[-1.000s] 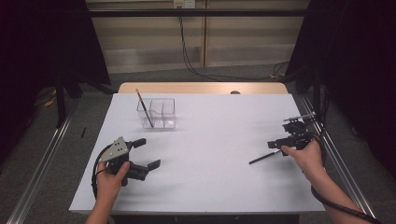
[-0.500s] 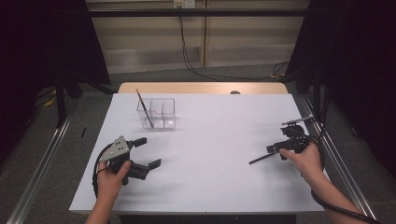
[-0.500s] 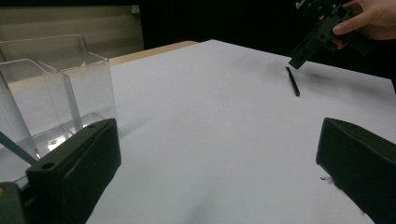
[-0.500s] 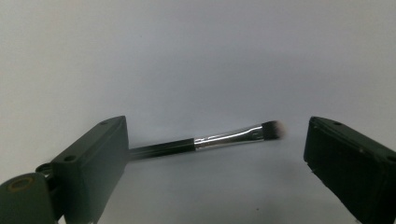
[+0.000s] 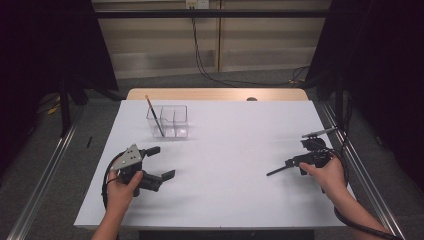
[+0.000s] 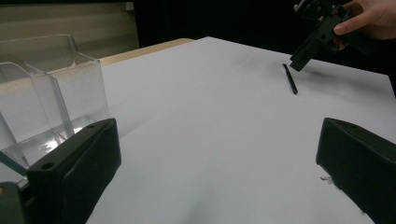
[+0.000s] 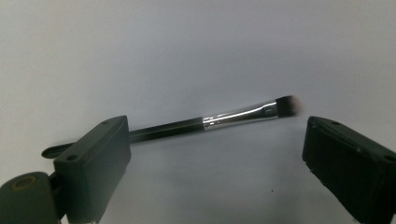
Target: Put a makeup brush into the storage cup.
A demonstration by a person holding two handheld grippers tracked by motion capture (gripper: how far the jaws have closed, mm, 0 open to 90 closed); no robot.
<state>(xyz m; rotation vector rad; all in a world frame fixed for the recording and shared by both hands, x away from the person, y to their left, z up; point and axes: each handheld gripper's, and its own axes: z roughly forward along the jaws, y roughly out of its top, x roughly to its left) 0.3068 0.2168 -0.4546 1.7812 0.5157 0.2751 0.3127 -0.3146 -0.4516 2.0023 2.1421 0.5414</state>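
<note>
Currently both tools, left (image 5: 159, 162) and right (image 7: 212, 154), are being held wide open, empty; slim black silver-ferruled brush (image 7: 205, 122) is being straddled by right.

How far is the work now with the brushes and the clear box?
Done, it seems: one brush already stands tilted in the clear box. In hand: the right claw is open over a second brush that lies flat on the table, not yet gripped. Left, probably: closing on it, lifting it and carrying it to the box. The left claw is open and holds nothing.
</note>
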